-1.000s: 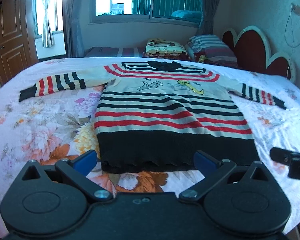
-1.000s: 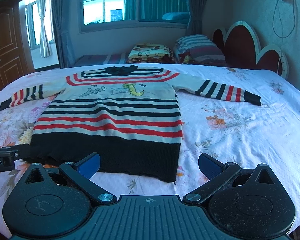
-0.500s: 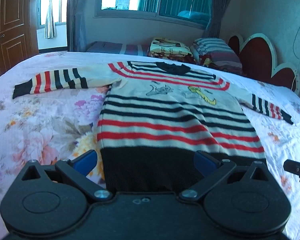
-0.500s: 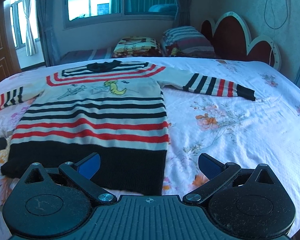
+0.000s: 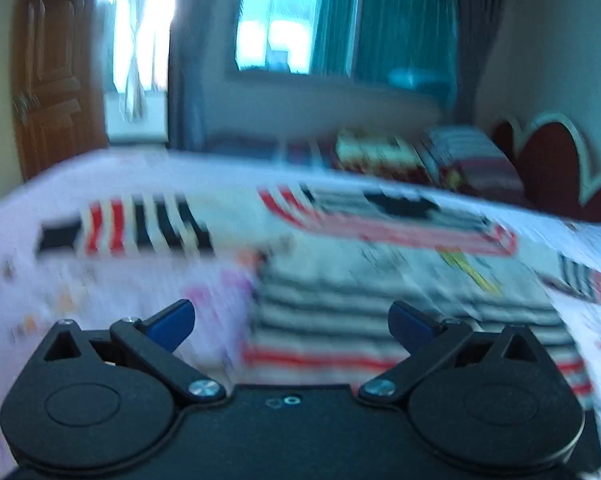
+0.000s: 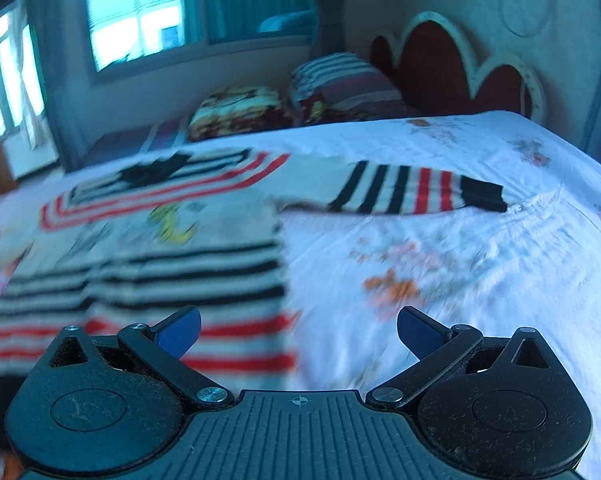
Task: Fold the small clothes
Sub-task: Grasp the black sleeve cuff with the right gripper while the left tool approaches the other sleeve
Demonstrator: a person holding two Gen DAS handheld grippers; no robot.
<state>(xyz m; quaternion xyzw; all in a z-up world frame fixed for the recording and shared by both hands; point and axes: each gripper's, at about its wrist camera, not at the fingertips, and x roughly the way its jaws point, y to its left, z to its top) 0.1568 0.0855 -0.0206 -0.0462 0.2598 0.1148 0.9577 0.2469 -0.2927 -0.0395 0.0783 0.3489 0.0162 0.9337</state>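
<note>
One striped sweater (image 5: 400, 280) lay spread flat on the flowered bedsheet (image 6: 460, 248), with two sleeves stretched outward and two pillows at the head of the bed: a patterned pillow (image 6: 240, 110) and a striped pillow (image 6: 344, 84), both in the upper middle of the right wrist frame. There were two grippers, each showing two blue fingertips. The left gripper (image 5: 291, 322) had its jaws spread wide and held nothing; the sweater's body filled the centre and right of its frame, and the left sleeve (image 5: 132, 226) lay at centre left. The right gripper (image 6: 298, 330) was likewise spread apart and empty, over the sweater's right edge at lower left of its frame, with the right sleeve (image 6: 416, 190) stretching across the centre right. Compared with half a second before, both views had moved forward over the garment (the black hem band had dropped out of sight beneath the left gripper's body), and both pictures were now smeared with motion blur, the left one more heavily.
</note>
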